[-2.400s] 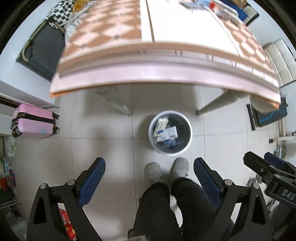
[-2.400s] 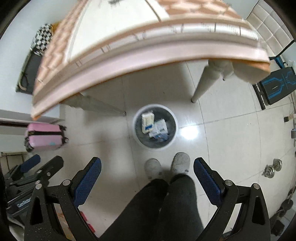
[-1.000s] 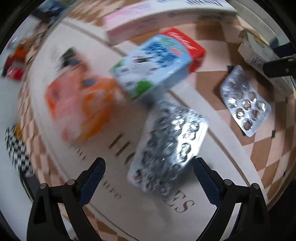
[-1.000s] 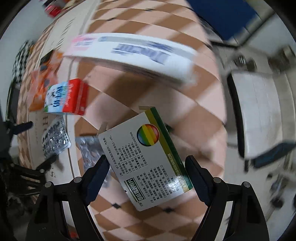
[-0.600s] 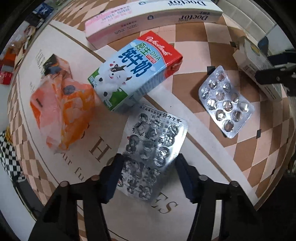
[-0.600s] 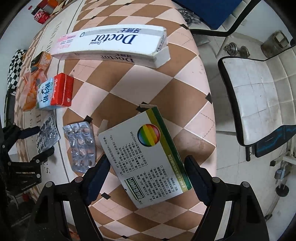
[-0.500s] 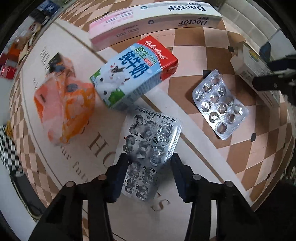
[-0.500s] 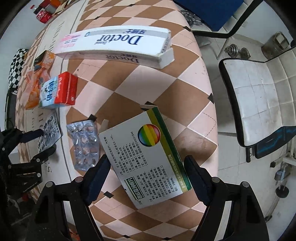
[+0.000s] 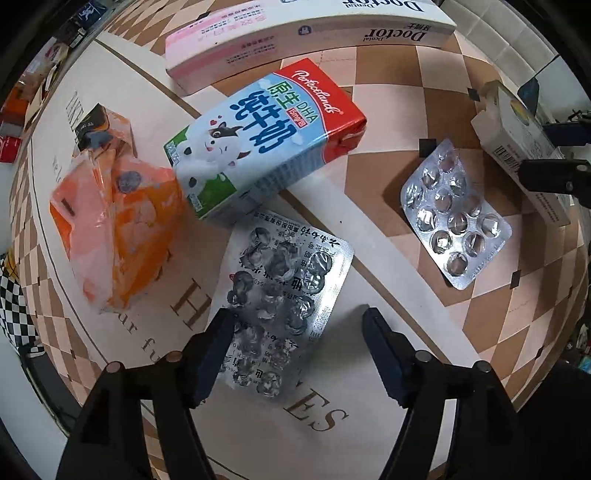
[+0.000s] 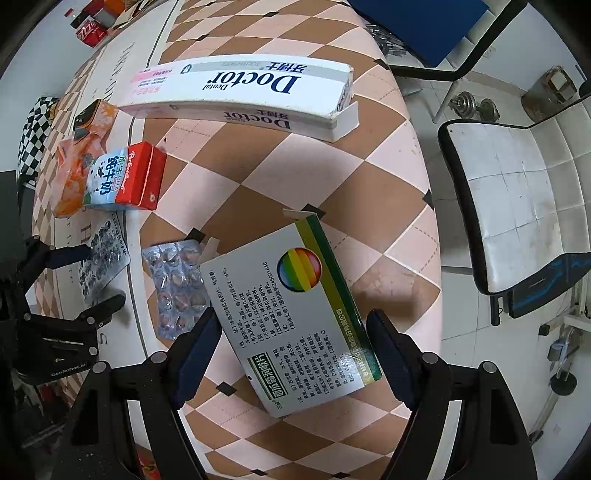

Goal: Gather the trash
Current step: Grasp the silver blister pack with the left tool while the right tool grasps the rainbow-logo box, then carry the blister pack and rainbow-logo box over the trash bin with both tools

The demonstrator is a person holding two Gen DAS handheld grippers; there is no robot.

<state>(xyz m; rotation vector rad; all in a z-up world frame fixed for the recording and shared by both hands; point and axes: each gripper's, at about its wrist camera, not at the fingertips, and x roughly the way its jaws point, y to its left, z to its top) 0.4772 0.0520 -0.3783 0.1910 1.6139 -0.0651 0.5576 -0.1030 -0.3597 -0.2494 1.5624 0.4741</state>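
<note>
On the checkered table, my left gripper (image 9: 297,326) is open and straddles the near end of a printed silver blister pack (image 9: 284,295). Its left finger sits on the pack's edge. Beyond lie a blue and red milk carton (image 9: 266,144), an orange wrapper (image 9: 110,221), a second blister pack (image 9: 454,218) and a long white toothpaste box (image 9: 306,29). My right gripper (image 10: 291,328) is open around a white medicine box with a rainbow circle (image 10: 291,317). Its jaws stand beside the box's sides, and contact is unclear.
A white padded chair (image 10: 517,199) stands right of the table edge (image 10: 432,258). Red cans (image 10: 90,31) sit at the table's far end. The left gripper (image 10: 99,277) shows in the right wrist view, close to the second blister pack (image 10: 177,284).
Both grippers came up from above the floor bin to the table. The left jaws narrowed around the printed blister pack, then widened a little. The right gripper stayed around the medicine box.
</note>
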